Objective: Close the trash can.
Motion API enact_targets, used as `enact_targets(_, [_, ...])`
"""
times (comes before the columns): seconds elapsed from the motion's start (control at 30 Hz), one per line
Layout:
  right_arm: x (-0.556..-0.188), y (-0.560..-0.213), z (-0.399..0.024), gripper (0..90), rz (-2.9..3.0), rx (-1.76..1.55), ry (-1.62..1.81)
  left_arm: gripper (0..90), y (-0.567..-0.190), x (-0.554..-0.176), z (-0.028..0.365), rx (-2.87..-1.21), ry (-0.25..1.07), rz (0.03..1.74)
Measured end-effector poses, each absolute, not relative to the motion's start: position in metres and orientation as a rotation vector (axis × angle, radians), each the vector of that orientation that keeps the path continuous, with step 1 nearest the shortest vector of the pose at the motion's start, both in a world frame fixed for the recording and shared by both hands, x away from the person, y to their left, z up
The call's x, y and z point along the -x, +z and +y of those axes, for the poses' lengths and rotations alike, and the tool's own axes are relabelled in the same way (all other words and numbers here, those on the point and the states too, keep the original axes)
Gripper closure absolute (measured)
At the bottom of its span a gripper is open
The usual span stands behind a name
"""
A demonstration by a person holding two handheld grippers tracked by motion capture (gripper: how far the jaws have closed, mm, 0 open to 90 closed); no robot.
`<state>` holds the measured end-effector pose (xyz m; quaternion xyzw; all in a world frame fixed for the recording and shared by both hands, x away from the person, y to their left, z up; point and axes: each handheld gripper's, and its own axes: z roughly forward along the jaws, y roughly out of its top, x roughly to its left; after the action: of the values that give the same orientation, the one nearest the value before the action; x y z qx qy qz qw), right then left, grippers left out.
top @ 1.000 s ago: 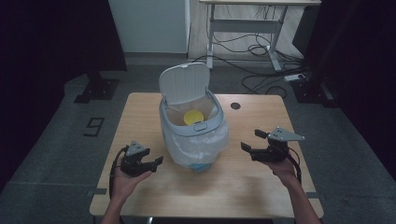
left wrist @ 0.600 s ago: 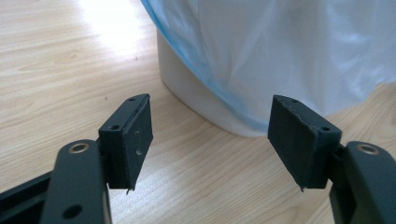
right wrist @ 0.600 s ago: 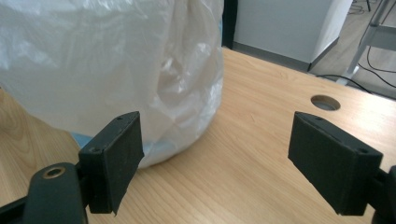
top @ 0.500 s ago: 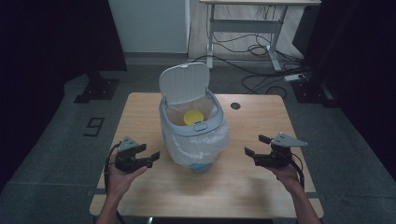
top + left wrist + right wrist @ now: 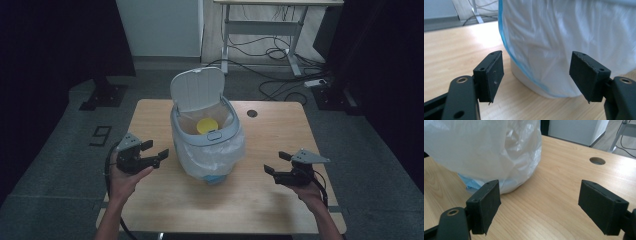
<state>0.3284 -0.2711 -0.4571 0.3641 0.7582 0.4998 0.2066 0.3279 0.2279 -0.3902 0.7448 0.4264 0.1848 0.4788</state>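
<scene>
A small white bin [image 5: 218, 136] stands in the middle of the wooden table [image 5: 270, 135], its lid [image 5: 197, 89] tipped up and back. A clear plastic bag [image 5: 222, 159] lines it and drapes down its outside. Something round and yellow [image 5: 206, 125] lies inside. My left gripper [image 5: 157, 149] hovers left of the bin and points at it. Its jaws have just been opening, with nothing between them. The left gripper view shows the left gripper [image 5: 539, 75] close to the bag [image 5: 564, 37]. My right gripper [image 5: 273, 162] is open to the right of the bin, apart from it, with the bag [image 5: 486, 150] ahead.
A round cable hole [image 5: 252, 113] sits in the tabletop behind and right of the bin, also seen as the hole [image 5: 597, 160] ahead of the right gripper. Bare wood lies on both sides and in front. A desk frame [image 5: 260, 30] and cables stand on the floor beyond.
My left gripper has risen and drifted a little left, its jaws spreading slightly. My right gripper has sunk a little toward the near edge.
</scene>
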Motion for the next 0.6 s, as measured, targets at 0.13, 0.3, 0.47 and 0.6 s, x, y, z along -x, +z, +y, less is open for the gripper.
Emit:
enact_targets(0.13, [-0.327, -0.461, -0.272, 17.1, 2.122, -1.024, 1.38, 27.8, -0.382, -0.33, 0.226, -1.821, 0.468, 1.023])
enact_targets(0.3, [-0.325, -0.472, -0.277, 17.0, 2.138, -1.066, 1.35, 27.4, -0.371, -0.335, 0.224, -1.817, 0.478, 0.996])
enact_targets(0.47, [-0.325, -0.484, -0.283, 16.9, 2.149, -1.112, 1.325, 26.7, -0.359, -0.343, 0.219, -1.817, 0.493, 0.975])
enact_targets(0.6, [-0.326, -0.488, -0.283, 17.0, 2.156, -1.128, 1.312, 26.3, -0.353, -0.348, 0.216, -1.817, 0.499, 0.96])
